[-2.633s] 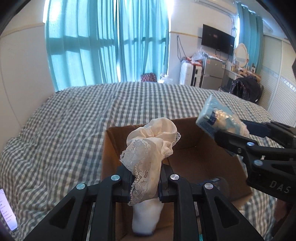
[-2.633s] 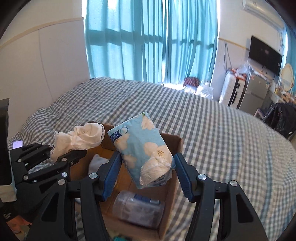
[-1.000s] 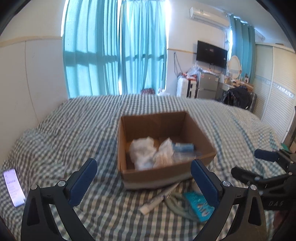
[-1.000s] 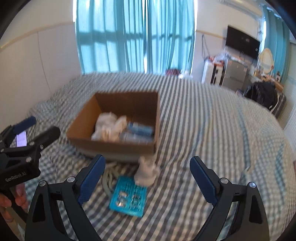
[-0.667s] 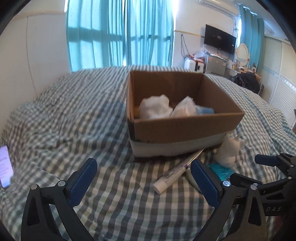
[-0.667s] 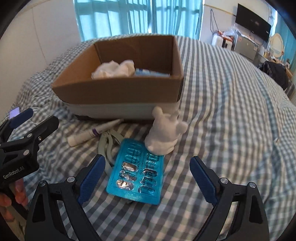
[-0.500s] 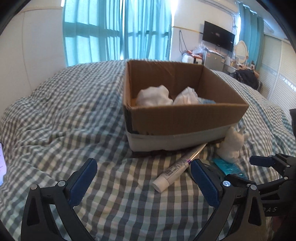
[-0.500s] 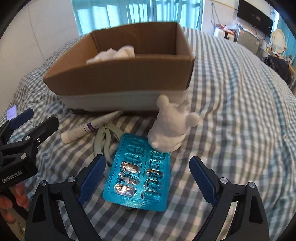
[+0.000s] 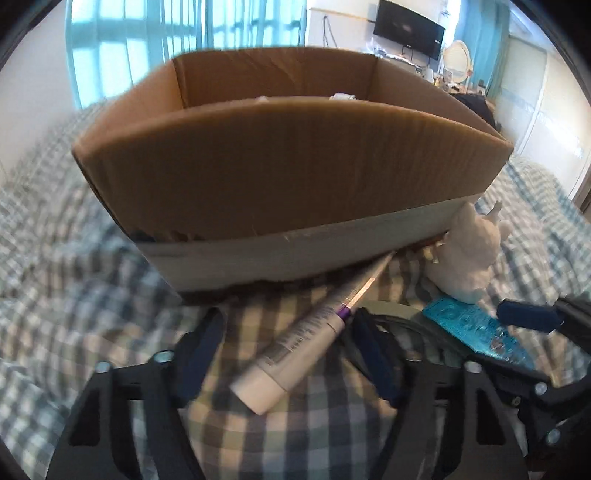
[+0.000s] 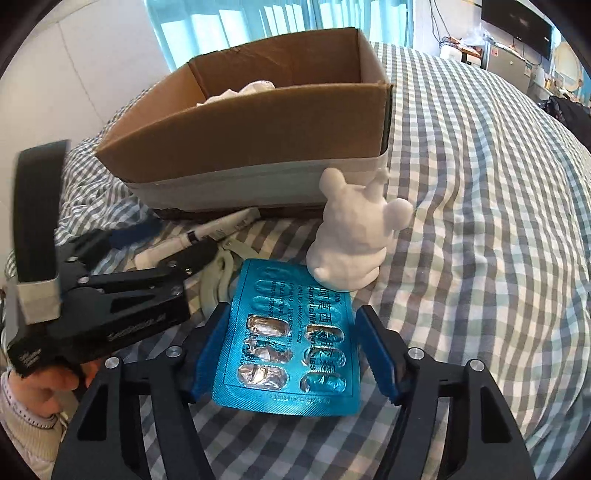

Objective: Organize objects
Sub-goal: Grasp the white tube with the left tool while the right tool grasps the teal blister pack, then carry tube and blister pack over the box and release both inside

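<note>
A cardboard box (image 9: 288,162) (image 10: 258,122) sits on the checked bed with white cloth inside. In front of it lie a white tube (image 9: 306,332) (image 10: 207,229), a blue pill blister (image 10: 291,336) (image 9: 476,332), a white figurine (image 10: 354,236) (image 9: 469,251) and a grey looped strap (image 10: 218,277). My left gripper (image 9: 288,350) is open with its fingers on either side of the tube, low over the bed. My right gripper (image 10: 291,354) is open with its fingers on either side of the blister.
The checked bedspread (image 10: 480,221) stretches to the right of the box. Teal curtains (image 10: 258,22) hang behind the bed. A TV (image 9: 406,26) and furniture stand at the far right wall.
Both grippers have dropped low and moved forward. The left one now straddles the tube and the right one straddles the blister. Both jaws have narrowed somewhat.
</note>
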Motion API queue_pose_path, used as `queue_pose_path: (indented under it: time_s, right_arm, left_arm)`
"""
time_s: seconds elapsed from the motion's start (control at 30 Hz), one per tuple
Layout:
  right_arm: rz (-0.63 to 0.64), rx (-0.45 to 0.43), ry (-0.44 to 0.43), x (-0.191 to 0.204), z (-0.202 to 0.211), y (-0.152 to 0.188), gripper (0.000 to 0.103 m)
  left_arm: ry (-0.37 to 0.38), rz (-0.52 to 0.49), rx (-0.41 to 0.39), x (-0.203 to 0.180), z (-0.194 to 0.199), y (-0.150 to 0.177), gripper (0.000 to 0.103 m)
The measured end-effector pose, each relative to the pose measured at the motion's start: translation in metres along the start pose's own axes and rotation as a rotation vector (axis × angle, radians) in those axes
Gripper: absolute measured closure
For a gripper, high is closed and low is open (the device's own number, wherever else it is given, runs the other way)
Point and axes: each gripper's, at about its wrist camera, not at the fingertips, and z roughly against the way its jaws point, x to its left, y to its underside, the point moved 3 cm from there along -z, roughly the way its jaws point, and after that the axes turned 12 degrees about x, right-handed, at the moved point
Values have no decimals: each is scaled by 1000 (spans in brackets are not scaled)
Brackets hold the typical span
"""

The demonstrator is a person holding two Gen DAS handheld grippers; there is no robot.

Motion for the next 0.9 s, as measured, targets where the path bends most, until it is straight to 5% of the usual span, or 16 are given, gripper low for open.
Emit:
queue_pose_path:
  time_s: [0.07,0.33,0.57,0.9]
  right_arm:
    - [4,-3,0,0,3,3,35]
    - [17,-26,19,11,25,23,35]
    - [42,-72,46,21,52,38,35]
    - [74,-177,66,43,95,42,35]
  left_arm:
    - [51,0,19,-3,4,1,57]
    - [14,-35,21,-19,29,23,85]
    - [52,80,14,-7,53,48,85]
    - [25,73,-112,-15,118,57,85]
